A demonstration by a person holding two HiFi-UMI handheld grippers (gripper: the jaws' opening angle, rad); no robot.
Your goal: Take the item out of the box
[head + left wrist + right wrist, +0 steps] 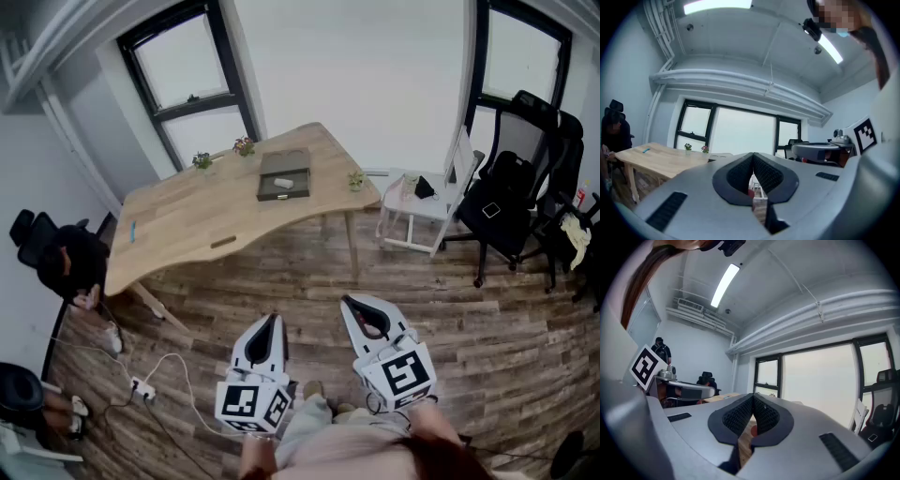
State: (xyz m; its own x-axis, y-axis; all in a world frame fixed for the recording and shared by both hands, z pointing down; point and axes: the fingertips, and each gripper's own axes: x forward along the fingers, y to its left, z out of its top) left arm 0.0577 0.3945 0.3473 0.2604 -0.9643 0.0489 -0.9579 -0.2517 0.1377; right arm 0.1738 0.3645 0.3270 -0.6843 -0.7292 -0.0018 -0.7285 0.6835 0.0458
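Not started. Box (283, 175), pale item (283, 183) inside, on desk (187, 220) at 12 o'clock, well apart from person. L gripper (273, 321) & R gripper (350, 302): jaws together, empty.

A dark, shallow rectangular box (282, 162) lies flat and open-topped on a light wooden table (187, 217), seen from the head view across the room. It sits toward the table's far edge, right of centre, its long sides running roughly away from the camera. Two small potted plants (244, 145) stand just behind it on its left side, apart from it. The box appears to be divided into a farther and a nearer half; whether the farther one is a lid folded back cannot be made out. In the nearer half rests the item (283, 183), a small pale object lying low against the dark interior, its shape too small to make out.
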